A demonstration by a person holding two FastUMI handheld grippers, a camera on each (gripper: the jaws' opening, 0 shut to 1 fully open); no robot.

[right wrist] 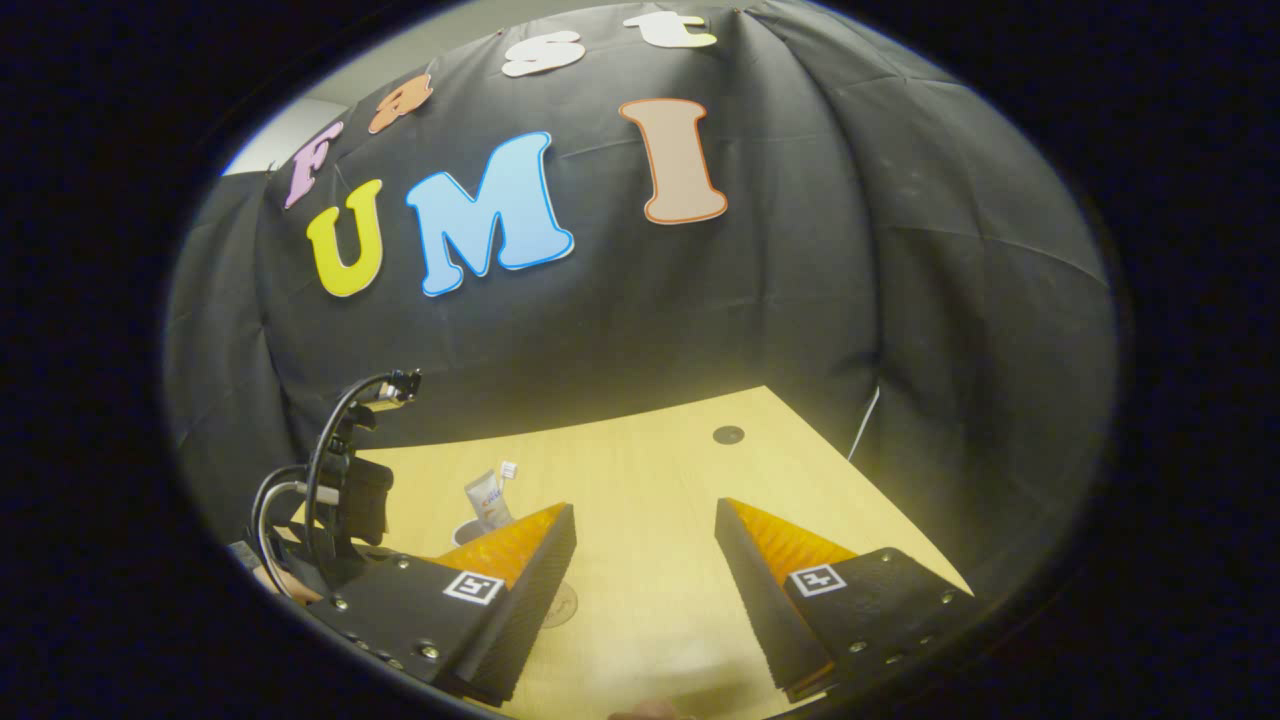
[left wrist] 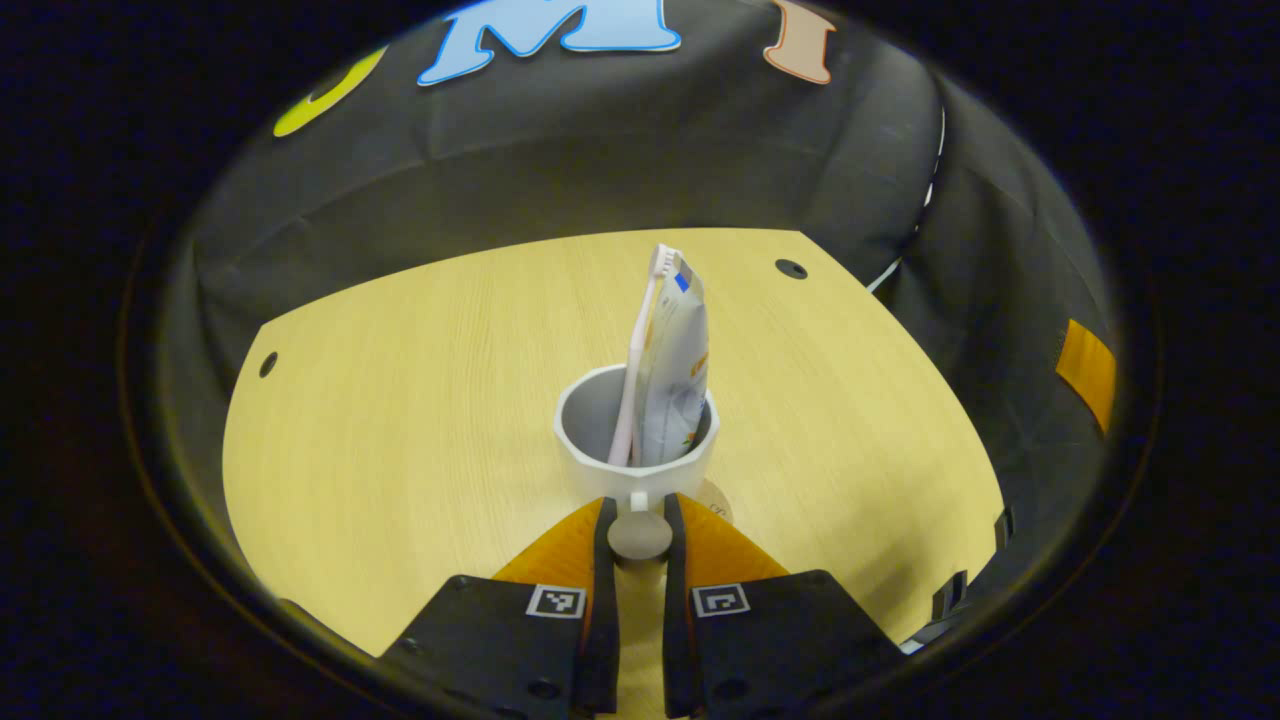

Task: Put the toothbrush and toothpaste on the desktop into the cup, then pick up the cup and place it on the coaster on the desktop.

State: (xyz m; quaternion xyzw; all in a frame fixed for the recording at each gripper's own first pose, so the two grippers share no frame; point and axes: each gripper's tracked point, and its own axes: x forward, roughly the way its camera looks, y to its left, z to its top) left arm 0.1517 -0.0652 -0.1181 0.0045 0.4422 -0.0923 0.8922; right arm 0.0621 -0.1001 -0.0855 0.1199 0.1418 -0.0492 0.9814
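A white cup [left wrist: 600, 425] stands on the wooden desktop [left wrist: 400, 400]. A pink-white toothbrush [left wrist: 640, 350] and a toothpaste tube [left wrist: 675, 370] stand upright inside it. My left gripper [left wrist: 638, 512] is shut on the cup's handle [left wrist: 640, 536], one finger pressing on each side. The edge of a round beige coaster [left wrist: 716, 500] peeks out just right of the cup's base. In the right gripper view, the right gripper [right wrist: 645, 545] hangs open above the desktop with nothing between its fingers. Far to its left are the cup [right wrist: 466, 530], the toothpaste tube [right wrist: 486, 498] and the coaster [right wrist: 562, 604].
Black cloth walls close in the desktop at the back and right. The desktop has small dark holes [left wrist: 790, 268] near its far corners. In the right gripper view, the left gripper's body with its cables [right wrist: 335, 500] stands at the left.
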